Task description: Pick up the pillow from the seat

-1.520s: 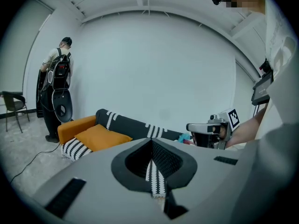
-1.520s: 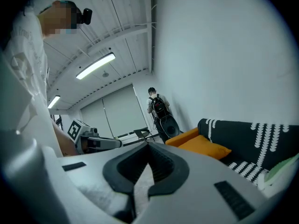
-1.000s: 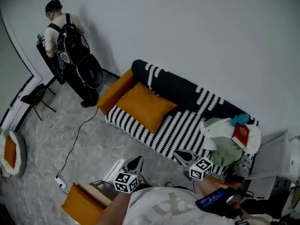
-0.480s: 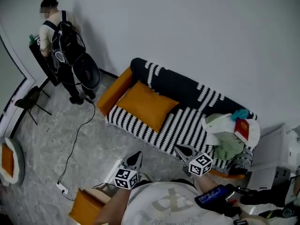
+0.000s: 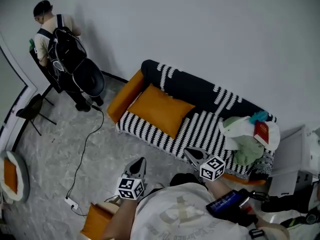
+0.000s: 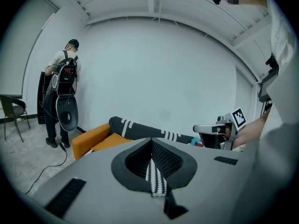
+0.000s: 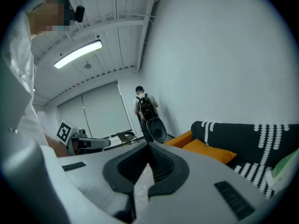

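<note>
Softness is the main thing to reckon with. The orange pillow looks plump, light and yielding, with a smooth cloth cover that should crease under a pinch and not slip. It lies flat on the sofa, on the striped seat at the end with the orange armrest, its back edge against the dark backrest. A hold in the middle would probably sink in and catch only loose cover. A corner or a side edge looks the better place, one for each gripper (the near corner that points off the seat front is the most open). It should droop between two holds, and nothing about it looks breakable.

The left gripper and the right gripper are both in front of the sofa, well apart from the pillow. Each has its jaws pressed together with nothing between them.

No brand or label shows on the pillow. A red book on the heap of clothes at the sofa's other end carries a small mark, too small to read. Each marker cube shows only black-and-white patterns, no letters.
</note>
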### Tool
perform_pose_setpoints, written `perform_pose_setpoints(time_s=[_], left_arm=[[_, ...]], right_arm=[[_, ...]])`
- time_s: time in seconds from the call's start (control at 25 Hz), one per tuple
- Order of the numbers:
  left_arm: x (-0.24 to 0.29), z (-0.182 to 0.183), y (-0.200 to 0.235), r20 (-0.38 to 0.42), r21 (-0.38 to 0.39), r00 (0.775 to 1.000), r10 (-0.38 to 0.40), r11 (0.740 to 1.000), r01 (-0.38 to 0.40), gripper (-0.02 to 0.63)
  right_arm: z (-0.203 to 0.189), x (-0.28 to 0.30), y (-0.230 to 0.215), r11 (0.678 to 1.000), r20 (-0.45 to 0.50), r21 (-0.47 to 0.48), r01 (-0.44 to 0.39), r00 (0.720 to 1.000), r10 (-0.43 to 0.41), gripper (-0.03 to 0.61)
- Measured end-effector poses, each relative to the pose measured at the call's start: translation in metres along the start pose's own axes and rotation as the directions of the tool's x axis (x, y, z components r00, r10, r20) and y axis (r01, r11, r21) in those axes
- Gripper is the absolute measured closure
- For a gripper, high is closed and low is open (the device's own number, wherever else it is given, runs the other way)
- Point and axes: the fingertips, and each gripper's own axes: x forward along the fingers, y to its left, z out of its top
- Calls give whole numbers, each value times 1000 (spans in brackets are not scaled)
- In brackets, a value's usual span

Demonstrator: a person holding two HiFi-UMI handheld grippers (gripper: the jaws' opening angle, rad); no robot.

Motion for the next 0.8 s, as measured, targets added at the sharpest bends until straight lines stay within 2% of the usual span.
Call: perform_pose_setpoints(time_s=[0.2,0.44,0.64,0.8], left_arm=[[-7,-1,23,-3,-12,1000,26,1000,-26,603],[4,0,45,-13,-28,999,52,998,-52,603],[19,0,66,-43,-39,997,67,997,-69,603],[42,18,91,-45,-44,995,84,995,-86,603]], right_arm=[[4,21,5,1000,3,0,-10,1000,10,566],[-10,47,-9,999,-41,40,-19,999,21,566],[-3,86,-22,997,-50,56,-45,998,48,566],[15,123,-40,996,-46,56,-66,997,68,566]])
